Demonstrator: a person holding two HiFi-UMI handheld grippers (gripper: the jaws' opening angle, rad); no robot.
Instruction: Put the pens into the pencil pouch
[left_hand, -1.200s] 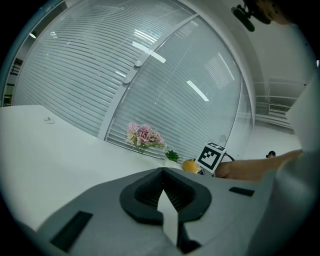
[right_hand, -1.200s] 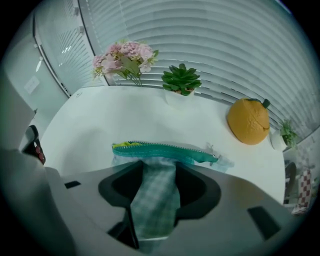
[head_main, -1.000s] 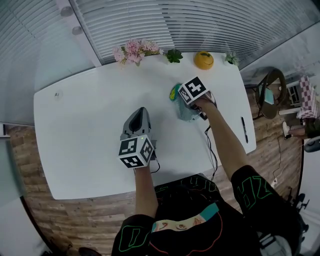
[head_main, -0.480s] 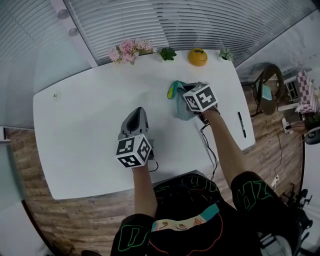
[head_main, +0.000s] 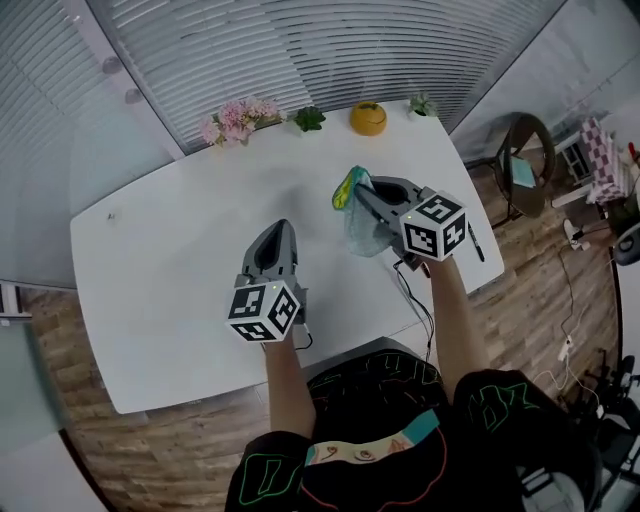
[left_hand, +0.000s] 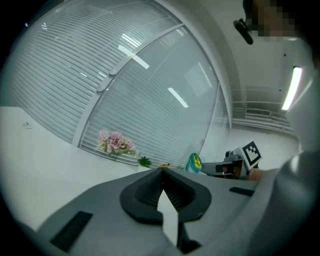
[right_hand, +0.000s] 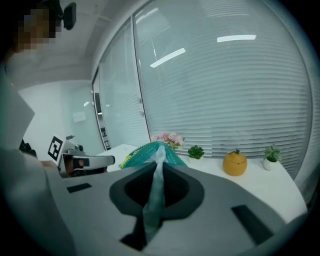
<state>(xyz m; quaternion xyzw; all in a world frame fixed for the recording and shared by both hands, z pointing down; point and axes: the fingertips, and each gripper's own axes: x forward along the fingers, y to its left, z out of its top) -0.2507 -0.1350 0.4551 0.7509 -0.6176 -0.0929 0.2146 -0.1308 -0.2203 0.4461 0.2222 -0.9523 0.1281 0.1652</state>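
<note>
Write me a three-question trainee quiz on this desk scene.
1. True or false: the right tool is shut on the pencil pouch.
2. Where is the black pen? A. inside the pencil pouch. B. on the table, near its right edge. C. between the right tool's jaws.
3. How many pens are visible?
Key: 1 true; 2 B; 3 one.

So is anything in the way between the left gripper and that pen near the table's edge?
Yes. In the head view the right gripper, shut on the pouch, and its forearm lie between the left gripper and the pen. Nothing else on the table sits between them.
</note>
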